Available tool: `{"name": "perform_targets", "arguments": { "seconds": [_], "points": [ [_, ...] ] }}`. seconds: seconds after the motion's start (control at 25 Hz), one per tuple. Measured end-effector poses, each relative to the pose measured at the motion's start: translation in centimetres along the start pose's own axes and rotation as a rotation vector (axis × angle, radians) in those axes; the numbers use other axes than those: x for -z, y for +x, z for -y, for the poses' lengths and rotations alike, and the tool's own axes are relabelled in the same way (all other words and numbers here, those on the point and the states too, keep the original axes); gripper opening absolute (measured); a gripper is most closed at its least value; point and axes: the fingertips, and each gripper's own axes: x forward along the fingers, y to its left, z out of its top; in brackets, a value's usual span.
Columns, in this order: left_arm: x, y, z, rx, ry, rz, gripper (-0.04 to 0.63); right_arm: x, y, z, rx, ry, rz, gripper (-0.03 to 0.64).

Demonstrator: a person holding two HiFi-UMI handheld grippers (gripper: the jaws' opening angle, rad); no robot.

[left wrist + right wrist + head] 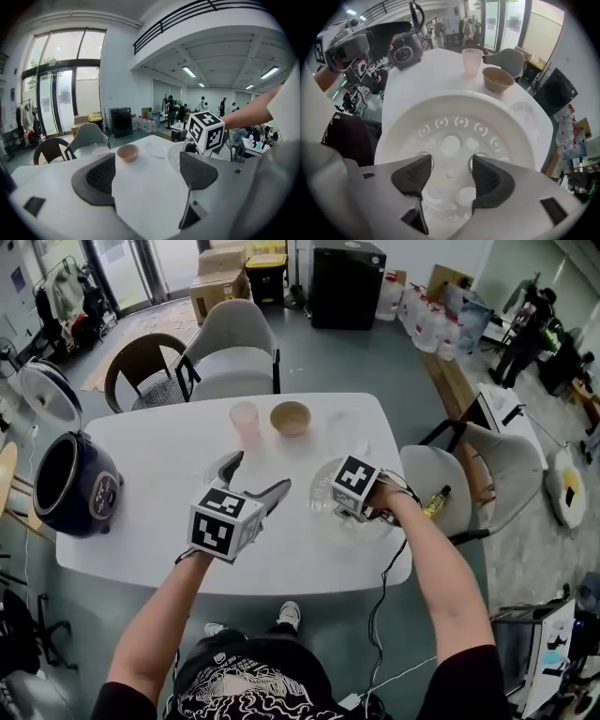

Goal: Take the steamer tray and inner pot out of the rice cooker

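The translucent white steamer tray (454,122) with holes in its floor lies on the white table (169,446), right of centre. My right gripper (450,171) points steeply down into the tray. Its jaws stand apart over the small centre nub, and the pads press on nothing. In the head view the marker cube hides those jaws, and only the tray's rim (322,486) shows. My left gripper (255,476) hovers over the table's middle, open and empty, facing the tray (176,154). The dark rice cooker (80,486) stands at the table's left end with its lid (49,390) up. I cannot make out the inner pot.
A pink cup (245,420) and a tan bowl (291,417) stand at the table's far side, with a clear dish (342,427) to their right. Chairs stand behind the table (230,348) and at its right end (487,470). The tray lies near the table's right edge.
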Motion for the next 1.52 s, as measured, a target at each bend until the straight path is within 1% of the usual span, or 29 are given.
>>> {"name": "perform_targets", "arguments": {
  "seconds": [0.12, 0.2, 0.4, 0.6, 0.8, 1.0, 1.16, 1.28, 1.4, 1.52],
  "points": [
    [0.2, 2.9, 1.0, -0.012, -0.016, -0.013, 0.416, 1.5, 1.8, 3.5, 0.031, -0.040, -0.034, 0.290],
    [0.6, 3.7, 0.8, -0.019, -0.030, -0.021, 0.416, 1.7, 3.0, 4.5, 0.041, -0.057, -0.061, 0.290],
    [1.6, 3.9, -0.6, -0.040, -0.060, -0.035, 0.416, 1.0, 5.4, 4.6, 0.027, -0.071, -0.076, 0.291],
    [2.0, 4.0, -1.2, -0.049, -0.062, -0.041, 0.416, 0.3, 5.9, 4.2, 0.015, -0.090, -0.075, 0.294],
    [2.4, 4.2, -1.1, -0.045, -0.065, -0.039, 0.416, 0.6, 5.8, 4.8, 0.075, -0.106, -0.092, 0.298],
    [2.4, 3.4, -1.6, -0.053, -0.070, -0.032, 0.416, 1.1, 5.3, 5.3, 0.116, -0.133, -0.123, 0.301],
    [2.7, 2.0, -2.3, -0.071, -0.080, -0.027, 0.416, 0.6, 4.5, 4.2, 0.097, -0.134, -0.101, 0.301],
    [2.8, 1.0, -2.9, -0.084, -0.087, -0.017, 0.416, -0.5, 3.2, 3.4, 0.096, -0.132, -0.066, 0.301],
    [2.6, -0.7, -3.8, -0.104, -0.094, 0.005, 0.416, -2.8, 0.9, 2.4, 0.127, -0.174, 0.001, 0.299],
    [2.2, -3.5, -6.0, -0.139, -0.099, 0.029, 0.416, -6.5, -2.0, 0.6, 0.147, -0.204, 0.079, 0.299]
  ]
}}
